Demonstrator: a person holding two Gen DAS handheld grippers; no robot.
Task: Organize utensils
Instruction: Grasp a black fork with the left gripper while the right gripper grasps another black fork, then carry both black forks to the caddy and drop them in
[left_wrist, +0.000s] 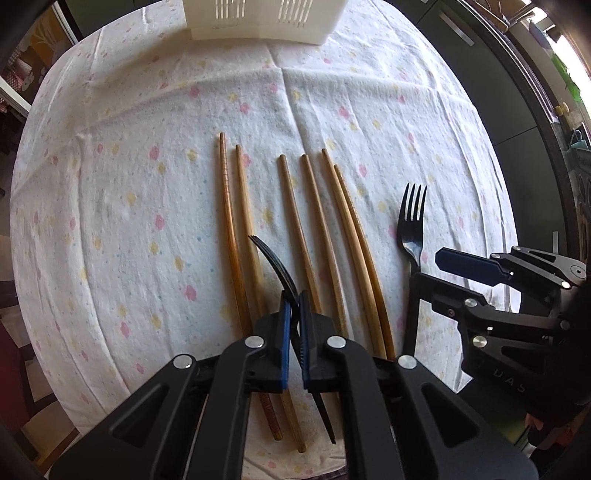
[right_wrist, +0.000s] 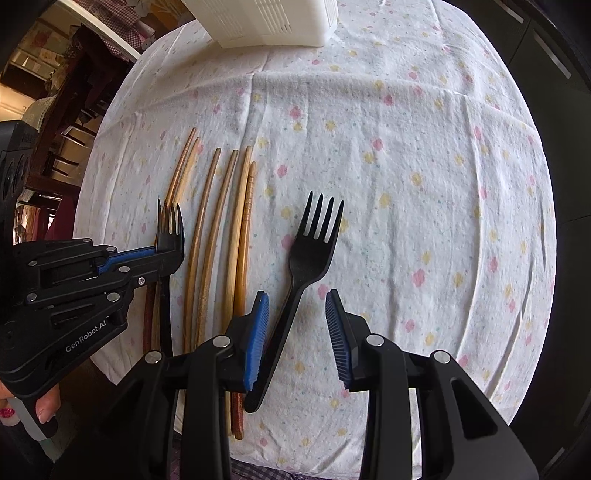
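The left gripper (left_wrist: 293, 299) is clamped on a black plastic fork (left_wrist: 275, 264), which it holds among six wooden chopsticks (left_wrist: 295, 229) lying side by side on the flower-print cloth (left_wrist: 129, 147) of the bench. The right gripper (right_wrist: 297, 306) stands partly open astride the handle of a second black fork (right_wrist: 308, 251) lying right of the chopsticks, pads not pressing it. A white slotted utensil basket (left_wrist: 258, 18) sits at the far edge.
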